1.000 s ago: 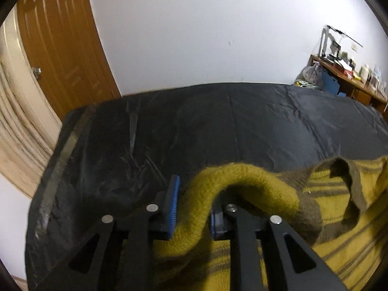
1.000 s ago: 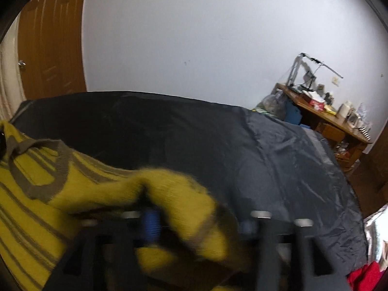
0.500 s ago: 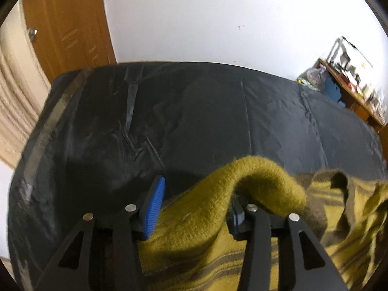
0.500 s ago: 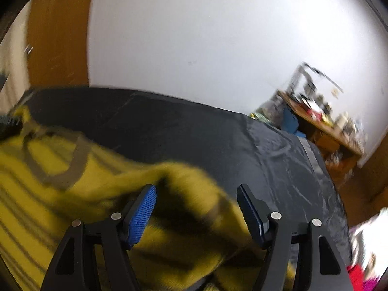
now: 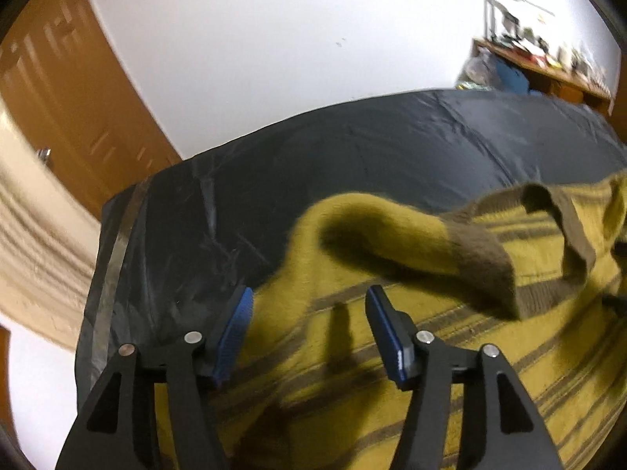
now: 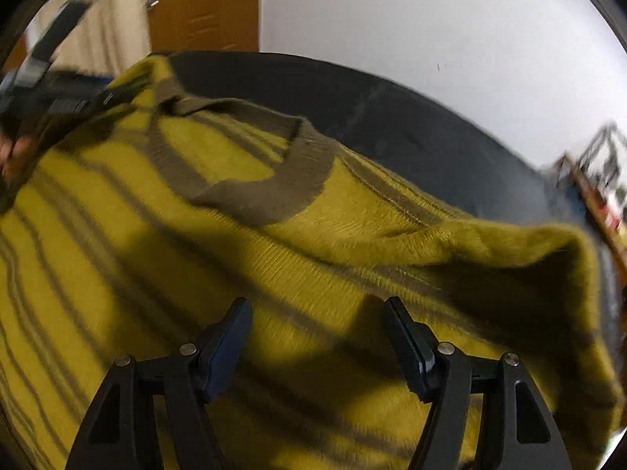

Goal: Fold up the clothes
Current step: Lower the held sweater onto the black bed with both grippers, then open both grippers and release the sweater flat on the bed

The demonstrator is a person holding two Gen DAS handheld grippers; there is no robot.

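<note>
The mustard-yellow knitted sweater with brown stripes and collar [image 6: 274, 258] lies spread on the black plastic-covered bed [image 5: 352, 164]. The left gripper [image 5: 309, 313] has just been opening, its blue-padded fingers released above the knit; the right gripper [image 6: 315, 325] also hovers released above it.

A white wall [image 5: 298, 39] stood behind the bed, whose far edge met it. A dark, shiny sheet [image 5: 352, 164] covered the bed. Past the bed's far left corner were a brown wooden door [image 5: 66, 90] and a cream curtain [image 5: 35, 235]. Past the far right corner stood a cluttered wooden side table [image 5: 548, 74].
</note>
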